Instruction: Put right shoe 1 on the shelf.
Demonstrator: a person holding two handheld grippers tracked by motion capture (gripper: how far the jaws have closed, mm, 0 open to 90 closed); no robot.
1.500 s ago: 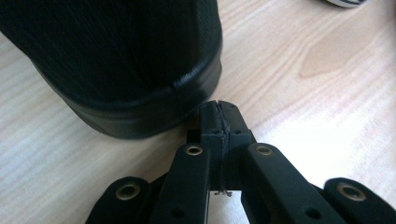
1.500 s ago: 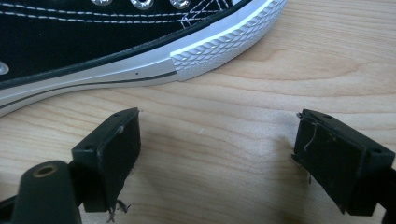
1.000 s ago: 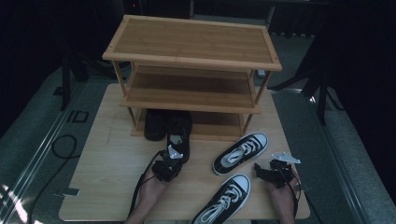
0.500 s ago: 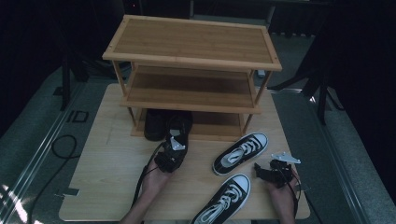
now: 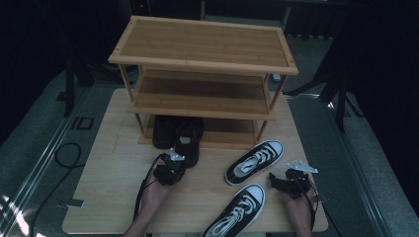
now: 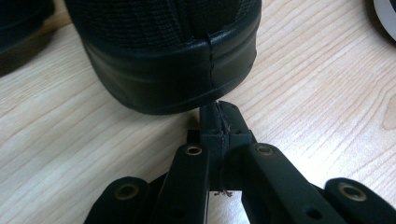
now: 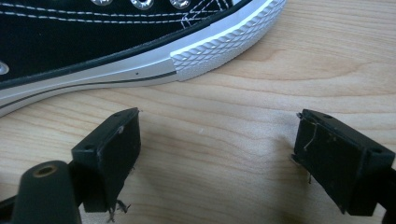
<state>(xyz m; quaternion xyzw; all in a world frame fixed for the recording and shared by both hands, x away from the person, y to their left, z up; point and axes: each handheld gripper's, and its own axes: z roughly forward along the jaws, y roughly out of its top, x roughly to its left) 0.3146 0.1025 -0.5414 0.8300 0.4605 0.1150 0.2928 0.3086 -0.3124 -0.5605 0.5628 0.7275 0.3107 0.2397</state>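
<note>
Wooden table [image 5: 113,197] under a dim light, and the three-tier bamboo rack [image 5: 202,69] takes up the whole far half of it, its legs planted close to the far edge. Two black shoes [image 5: 179,134] sit side by side at the mouth of the bottom shelf, the right-hand one with its heel poking out onto the open board. There's bare wood along the left edge and a good strip of it along the near edge between the two forearms.

The left hand [image 5: 154,191] comes in from the near edge, forearm angled toward the rack, and the left gripper [image 5: 174,159] points straight at that protruding heel. In the left gripper view the jaws are pressed together with nothing between them, their tips right against the rounded black heel [image 6: 170,70], low on the sole rim.

Over by the right edge, the right hand [image 5: 296,202] rests low near the near-right corner, and the right gripper [image 5: 274,180] faces left across the board. Its jaws stand wide apart, empty, bare wood between them. Two black-and-white sneakers [image 5: 254,160] lie on a diagonal in the near-right part of the table; one white ribbed toe [image 7: 224,39] sits just beyond those open jaws, not touching.
</note>
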